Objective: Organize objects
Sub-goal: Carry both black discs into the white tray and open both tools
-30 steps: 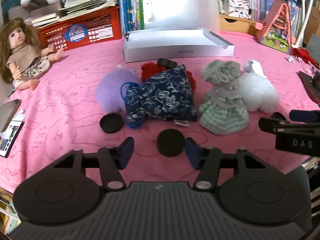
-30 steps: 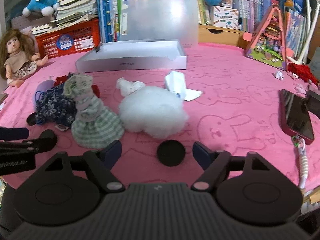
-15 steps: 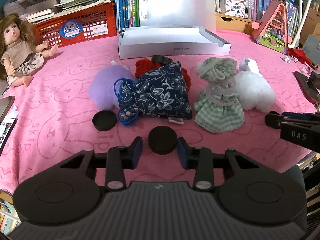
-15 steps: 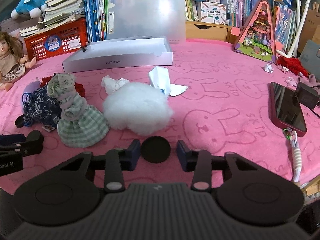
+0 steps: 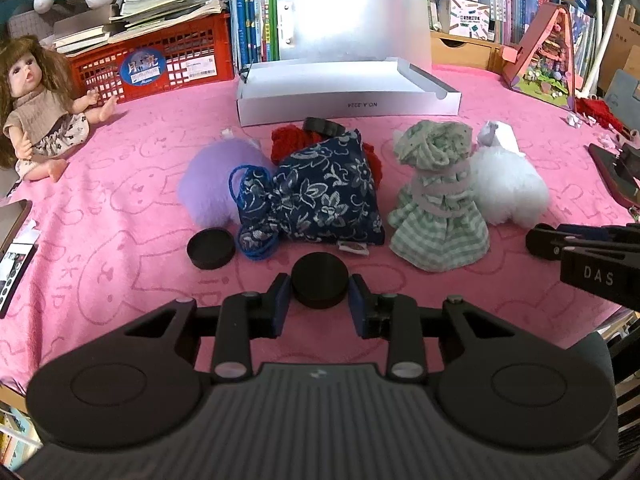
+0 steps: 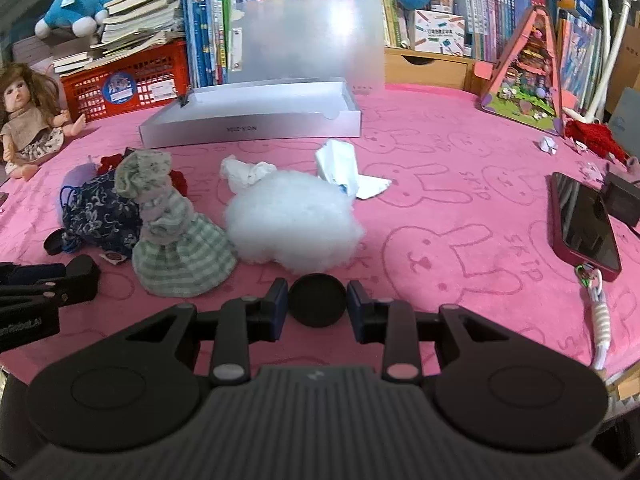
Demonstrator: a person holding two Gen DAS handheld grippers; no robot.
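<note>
The left gripper and the right gripper were each closing on a round black plastic disc, and, lying on the pink rabbit-print table, pads apparently touching the rims. A good grip would hold each disc level across its widest part before lifting towards the open white cardboard box. The cloth read "SKIP", and the right gripper's body in the left view read "DAS".

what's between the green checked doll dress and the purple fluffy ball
In the left wrist view, the navy floral drawstring bag lies between the green checked doll dress and purple fluffy ball.
</note>
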